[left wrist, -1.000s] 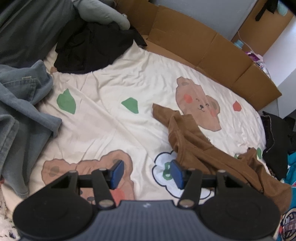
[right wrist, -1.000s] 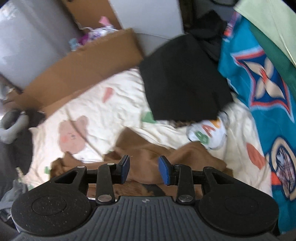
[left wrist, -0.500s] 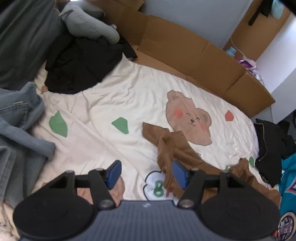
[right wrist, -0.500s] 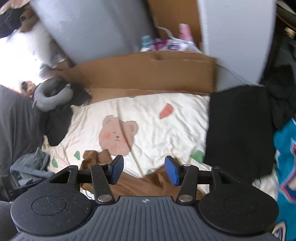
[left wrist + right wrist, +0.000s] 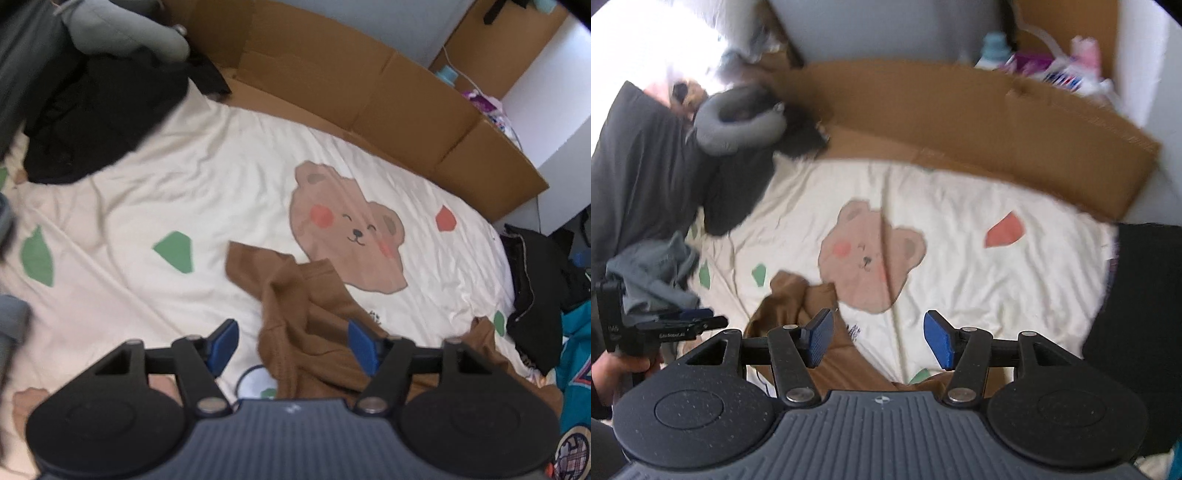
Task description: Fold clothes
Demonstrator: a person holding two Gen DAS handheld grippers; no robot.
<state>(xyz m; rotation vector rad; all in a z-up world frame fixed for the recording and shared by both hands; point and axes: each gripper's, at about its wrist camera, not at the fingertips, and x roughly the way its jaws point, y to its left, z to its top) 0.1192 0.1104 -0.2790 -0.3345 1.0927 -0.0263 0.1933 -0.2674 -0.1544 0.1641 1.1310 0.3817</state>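
A crumpled brown garment (image 5: pixel 306 325) lies on the cream bear-print sheet (image 5: pixel 207 192), one end reaching toward the printed bear. My left gripper (image 5: pixel 291 343) hovers open above its near part, blue pads (image 5: pixel 221 341) wide apart, nothing between them. In the right wrist view the same brown garment (image 5: pixel 786 306) sits low and left of centre. My right gripper (image 5: pixel 879 339) is open over the sheet, just right of the garment's bunched end. The left gripper (image 5: pixel 701 317) shows at the left edge, held by a hand (image 5: pixel 613 373).
Flattened cardboard (image 5: pixel 369 96) lines the far edge of the bed. Black clothes (image 5: pixel 92 110) and a grey neck pillow (image 5: pixel 738 125) lie far left, denim (image 5: pixel 653 273) at the left. A black garment (image 5: pixel 535 280) and teal fabric (image 5: pixel 576 350) lie at the right.
The right gripper swung left, away from the black garment and teal fabric, to face the bed's middle, and opened wider. The left gripper moved right, over the brown garment.
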